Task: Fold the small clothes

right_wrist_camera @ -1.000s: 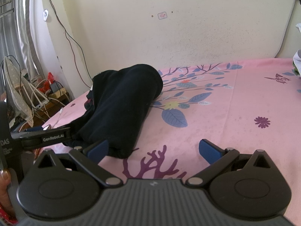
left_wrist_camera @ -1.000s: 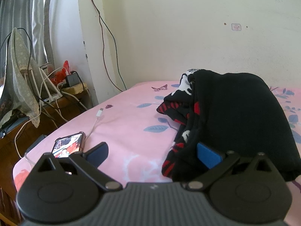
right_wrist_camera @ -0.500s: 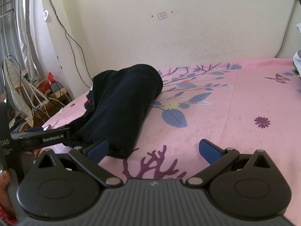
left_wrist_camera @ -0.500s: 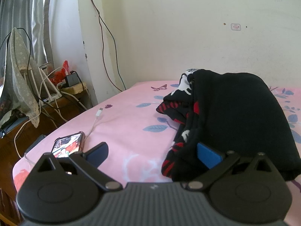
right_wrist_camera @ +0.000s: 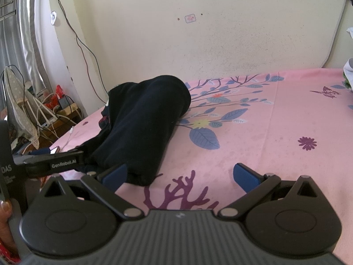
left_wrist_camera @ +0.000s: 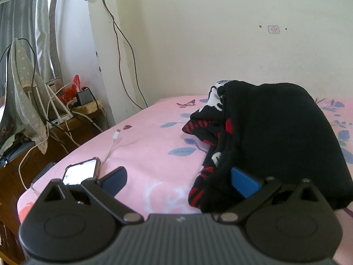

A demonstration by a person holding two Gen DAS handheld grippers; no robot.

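A folded black garment point(left_wrist_camera: 278, 132) point(right_wrist_camera: 145, 130) with a red and white pattern on its underside lies in a bundle on the pink floral bedsheet point(left_wrist_camera: 150, 145) point(right_wrist_camera: 253, 132). My left gripper point(left_wrist_camera: 178, 180) is open at the bundle's near left corner, its right pad point(left_wrist_camera: 243, 182) against the cloth and its left pad over bare sheet. My right gripper point(right_wrist_camera: 181, 174) is open too, low over the sheet at the bundle's near right end, with its left pad point(right_wrist_camera: 114, 174) touching the garment. The left gripper point(right_wrist_camera: 53, 162) also shows in the right wrist view, beside the bundle.
A phone point(left_wrist_camera: 80, 171) with a lit screen and a white charging cable point(left_wrist_camera: 114, 138) lie on the bed's left corner. Beyond the edge stands a cluttered wooden table point(left_wrist_camera: 55, 119) with cables. A cream wall point(right_wrist_camera: 198, 33) backs the bed. A hand point(right_wrist_camera: 4, 216) shows at the lower left.
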